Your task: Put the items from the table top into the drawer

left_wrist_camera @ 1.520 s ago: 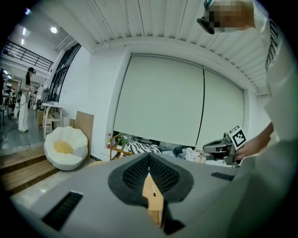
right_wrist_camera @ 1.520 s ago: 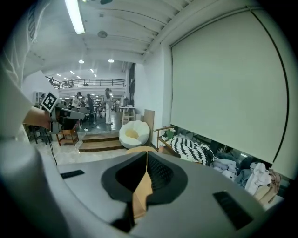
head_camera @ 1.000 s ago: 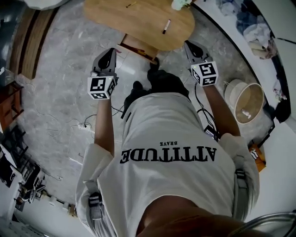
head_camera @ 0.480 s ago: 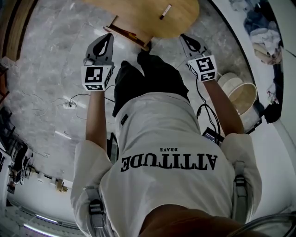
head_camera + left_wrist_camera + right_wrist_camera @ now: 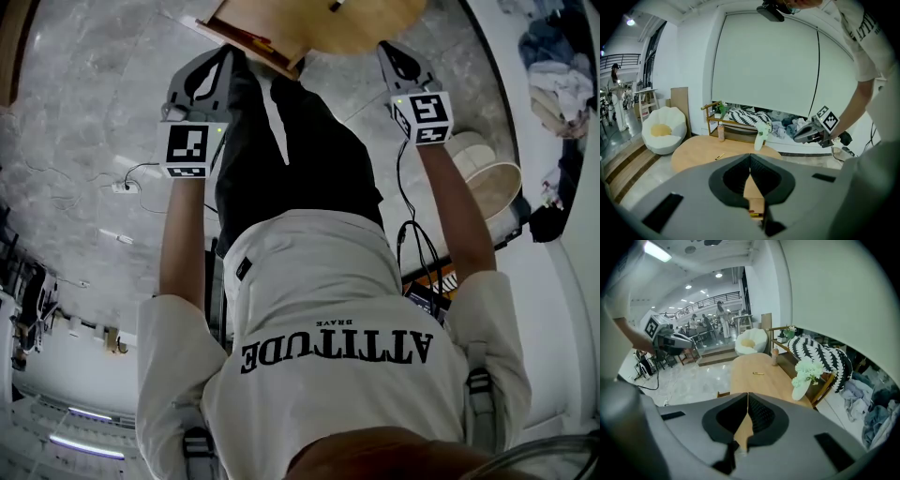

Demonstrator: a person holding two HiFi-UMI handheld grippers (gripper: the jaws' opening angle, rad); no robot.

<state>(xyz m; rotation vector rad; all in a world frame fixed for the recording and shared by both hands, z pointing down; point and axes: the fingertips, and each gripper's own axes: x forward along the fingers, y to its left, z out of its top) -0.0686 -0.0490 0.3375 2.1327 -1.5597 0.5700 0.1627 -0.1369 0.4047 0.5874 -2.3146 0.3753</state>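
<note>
Two-handed, hovers short of the wooden table (image 5: 743, 380), left gripper (image 5: 217, 58) and right gripper (image 5: 389, 52) both pressed shut on nothing, pen (image 5: 758, 373) lying mid-top; risks nudging it off or clipping the flower vase (image 5: 801, 386) without spreading first.

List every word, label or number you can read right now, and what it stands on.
"ATTITUDE": large dark print on the person's white T-shirt, upside down in the head view.
"BRAVE": small print next to it, same shirt.
Only square patterns, no letters: left marker cube, right marker cube.
Nothing else is legible.
</note>
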